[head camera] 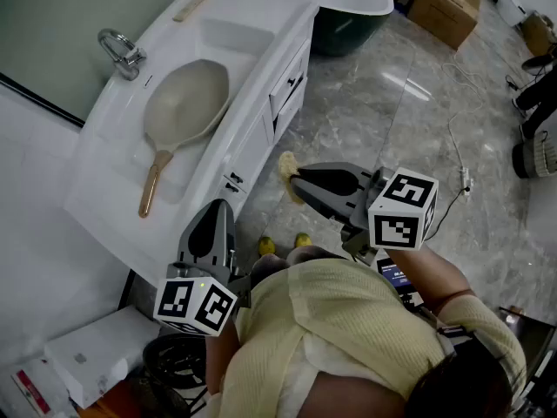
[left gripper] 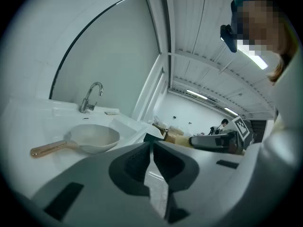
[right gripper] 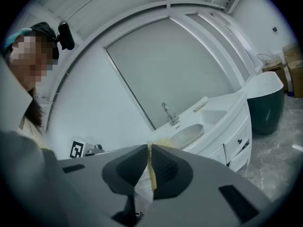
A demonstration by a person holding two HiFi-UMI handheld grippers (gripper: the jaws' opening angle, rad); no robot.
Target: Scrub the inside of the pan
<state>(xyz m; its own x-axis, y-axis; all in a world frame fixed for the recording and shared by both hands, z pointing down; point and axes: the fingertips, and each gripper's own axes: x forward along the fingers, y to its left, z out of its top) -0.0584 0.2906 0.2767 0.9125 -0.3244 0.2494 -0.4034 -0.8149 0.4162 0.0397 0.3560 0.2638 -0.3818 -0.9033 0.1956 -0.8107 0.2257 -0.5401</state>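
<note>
Right gripper (head camera: pixel 294 181): pinching a thin yellow scrub pad (head camera: pixel 286 166) at the jaw tips, held over the marble floor (head camera: pixel 392 103) just off the vanity's front.
Left gripper (head camera: pixel 218 205): jaws pressed together with nothing between them, low by the front edge of the vanity (head camera: pixel 104 190).
Pan (head camera: pixel 185 103): lying open side up in the vanity's sink basin, handle (head camera: pixel 152 181) resting out over the counter; well apart from both grippers.
Faucet (head camera: pixel 122 52): behind the basin, against the wall.
Head view only: pad's rounded outline beyond the right jaws, cardboard boxes (head camera: pixel 448 3), a white cable (head camera: pixel 459 138) on the floor.
Left gripper view only: pan from the side, shallow and pale (left gripper: pixel 92 137), with the right gripper (left gripper: pixel 208 140) off to the right and a second person (left gripper: pixel 222 124) far back in the room.
Right gripper view only: pad seen edge-on as a yellow strip (right gripper: pixel 152 169) between the pads, mirror (right gripper: pixel 180 74) above the faucet, dark green tub (right gripper: pixel 265 112) past the vanity's end.
Markings: black-and-white square patterns on the right cube (head camera: pixel 402 209) and the left cube (head camera: pixel 195 305); print on a red-and-white packet (head camera: pixel 30 390) too small to read.
</note>
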